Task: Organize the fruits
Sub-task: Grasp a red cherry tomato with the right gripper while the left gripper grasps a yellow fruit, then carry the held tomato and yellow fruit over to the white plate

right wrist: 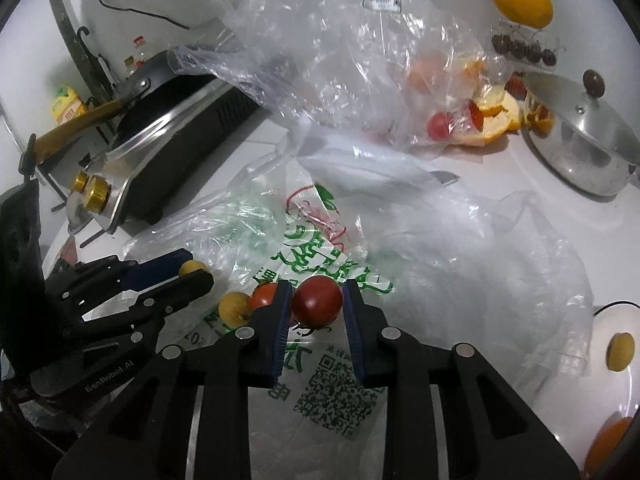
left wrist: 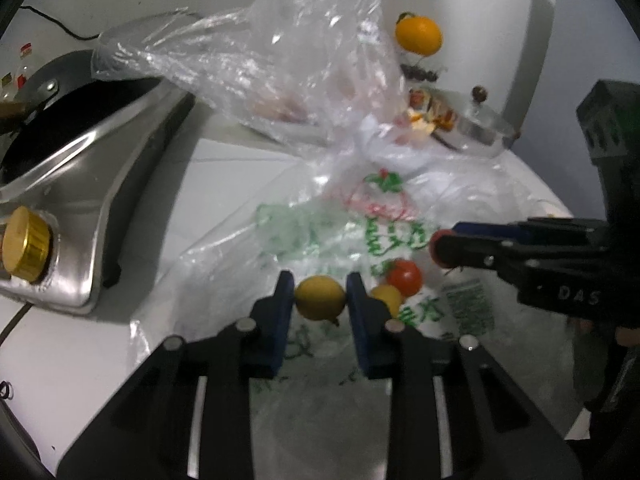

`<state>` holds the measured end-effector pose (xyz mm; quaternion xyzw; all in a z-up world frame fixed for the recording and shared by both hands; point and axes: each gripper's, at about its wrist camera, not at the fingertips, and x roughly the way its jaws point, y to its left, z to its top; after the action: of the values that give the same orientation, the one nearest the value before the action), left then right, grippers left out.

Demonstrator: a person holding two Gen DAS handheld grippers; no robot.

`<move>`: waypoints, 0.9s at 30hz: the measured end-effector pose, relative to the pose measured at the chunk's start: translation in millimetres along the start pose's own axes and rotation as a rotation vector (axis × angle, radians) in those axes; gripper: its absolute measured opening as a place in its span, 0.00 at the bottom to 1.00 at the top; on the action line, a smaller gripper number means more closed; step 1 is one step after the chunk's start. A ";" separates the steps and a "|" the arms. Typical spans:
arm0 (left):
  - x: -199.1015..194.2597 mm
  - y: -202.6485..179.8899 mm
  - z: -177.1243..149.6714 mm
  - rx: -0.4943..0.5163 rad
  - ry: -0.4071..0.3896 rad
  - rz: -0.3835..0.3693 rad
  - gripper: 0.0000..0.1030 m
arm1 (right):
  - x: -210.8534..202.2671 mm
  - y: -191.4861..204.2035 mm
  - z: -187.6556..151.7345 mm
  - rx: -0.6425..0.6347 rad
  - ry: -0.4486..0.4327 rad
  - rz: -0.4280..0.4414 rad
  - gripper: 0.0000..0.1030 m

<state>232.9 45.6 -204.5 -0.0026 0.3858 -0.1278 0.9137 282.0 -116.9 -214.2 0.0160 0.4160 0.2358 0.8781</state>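
Note:
My left gripper [left wrist: 320, 285] is shut on a small yellow tomato [left wrist: 320, 300] just above a printed plastic bag [left wrist: 340, 236] that lies flat on the white counter. Beside it lie a second yellow tomato [left wrist: 387, 298] and a red tomato [left wrist: 405, 277]. My right gripper [right wrist: 317, 289] is shut on a dark red tomato [right wrist: 317, 301] over the same bag [right wrist: 320, 248]. In the right wrist view the left gripper [right wrist: 196, 274] shows at the left with its yellow tomato [right wrist: 192, 267]. The loose yellow tomato [right wrist: 234, 307] and red tomato [right wrist: 264, 295] lie between the two grippers.
A gas stove [right wrist: 160, 140] holding a dark pan stands at the left. Crumpled clear bags [right wrist: 320, 60], orange peel [right wrist: 496, 116] and a steel pot lid [right wrist: 584, 152] are at the back. A glass bowl [right wrist: 600, 316] at the right edge holds one yellow tomato [right wrist: 621, 351].

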 end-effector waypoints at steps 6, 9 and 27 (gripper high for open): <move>-15.2 -7.1 1.4 -0.011 -0.035 -0.016 0.27 | -16.9 3.2 -3.7 -0.008 -0.027 -0.006 0.27; -23.2 -9.5 1.6 -0.011 -0.057 -0.018 0.27 | -26.0 3.3 -6.7 -0.012 -0.036 -0.009 0.27; -49.8 -13.2 -22.3 -0.004 -0.110 -0.006 0.27 | -26.7 12.6 -43.9 -0.030 0.044 -0.014 0.27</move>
<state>180.7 46.6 -183.8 -0.0126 0.3352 -0.1297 0.9331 230.0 -124.5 -220.7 -0.0050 0.4316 0.2362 0.8706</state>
